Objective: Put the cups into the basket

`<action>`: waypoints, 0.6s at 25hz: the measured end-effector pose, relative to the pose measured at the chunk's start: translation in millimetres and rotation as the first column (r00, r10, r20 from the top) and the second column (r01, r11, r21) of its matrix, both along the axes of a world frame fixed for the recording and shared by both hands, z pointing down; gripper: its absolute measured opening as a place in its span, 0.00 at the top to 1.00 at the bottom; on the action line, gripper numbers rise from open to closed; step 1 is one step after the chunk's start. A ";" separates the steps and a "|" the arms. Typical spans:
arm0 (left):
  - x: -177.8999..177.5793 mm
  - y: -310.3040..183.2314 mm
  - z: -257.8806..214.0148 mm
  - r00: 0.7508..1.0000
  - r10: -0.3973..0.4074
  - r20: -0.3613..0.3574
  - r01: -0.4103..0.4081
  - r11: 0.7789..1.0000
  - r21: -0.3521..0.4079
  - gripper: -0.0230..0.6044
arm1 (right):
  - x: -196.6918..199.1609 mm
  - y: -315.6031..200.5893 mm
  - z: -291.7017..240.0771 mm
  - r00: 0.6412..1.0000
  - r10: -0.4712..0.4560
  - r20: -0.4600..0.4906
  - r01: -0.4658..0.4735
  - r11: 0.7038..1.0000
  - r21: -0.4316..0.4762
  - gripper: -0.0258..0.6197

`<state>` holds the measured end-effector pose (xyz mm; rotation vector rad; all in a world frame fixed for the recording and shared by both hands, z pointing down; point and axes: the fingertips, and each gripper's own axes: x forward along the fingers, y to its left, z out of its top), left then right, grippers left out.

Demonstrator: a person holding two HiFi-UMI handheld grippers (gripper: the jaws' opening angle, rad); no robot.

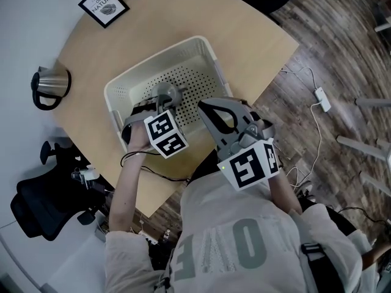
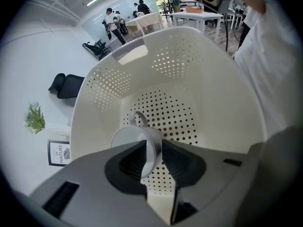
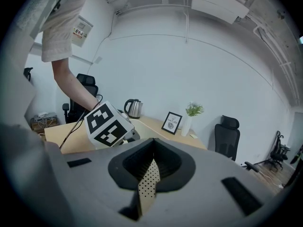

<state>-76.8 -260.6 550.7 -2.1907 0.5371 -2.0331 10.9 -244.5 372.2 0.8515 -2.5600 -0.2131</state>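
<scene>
Inspection, taken left to right, all positions referred to the basket [image 1: 201, 41].

1. Left of the basket, on the table [image 1: 85, 47]: a steel kettle [image 1: 52, 85]. Beyond the basket's far-left corner stands a framed print [image 1: 104, 3]. Neither has any part in the task.

2. My left gripper [image 2: 154, 150] reaches down inside the basket. Its jaws are clamped on the side wall of the cup [image 2: 135, 138], one pad inside the rim and one outside. This grip leaves the handle free, and it points away from me. The cup hangs tilted on its side, low over the perforated floor and toward the basket's near-left part. I cannot confirm contact with the floor. Judgement: this is the placing step, and the cup is low enough that parting the jaws should set it down without much of a drop. It may roll once freed, since it is not upright.

3. My right gripper [image 3: 152, 157] is held just beside the basket's near-right edge, above the rim. Its jaws are together with nothing between them. Only perforated basket shows through the slit. Judgement: it is parked clear of the left gripper.

4. I can find no other cup in any view.
</scene>
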 end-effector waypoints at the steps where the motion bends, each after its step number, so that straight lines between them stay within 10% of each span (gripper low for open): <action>1: -0.2 0.6 -4.0 1.000 -0.006 -0.006 0.006 1.000 0.005 0.80 | -0.2 0.7 -0.9 1.000 -0.002 -0.002 0.002 1.000 0.003 0.96; 9: -6.5 7.7 -50.5 0.993 -0.067 -0.095 0.073 0.995 0.068 0.80 | -11.8 1.1 -11.5 0.999 -0.030 -0.019 0.031 0.999 0.035 0.96; 15: -8.9 4.4 -124.5 0.921 -0.127 -0.368 0.222 0.948 0.227 0.80 | -31.2 6.6 -19.0 0.997 -0.064 -0.036 0.066 0.996 0.061 0.96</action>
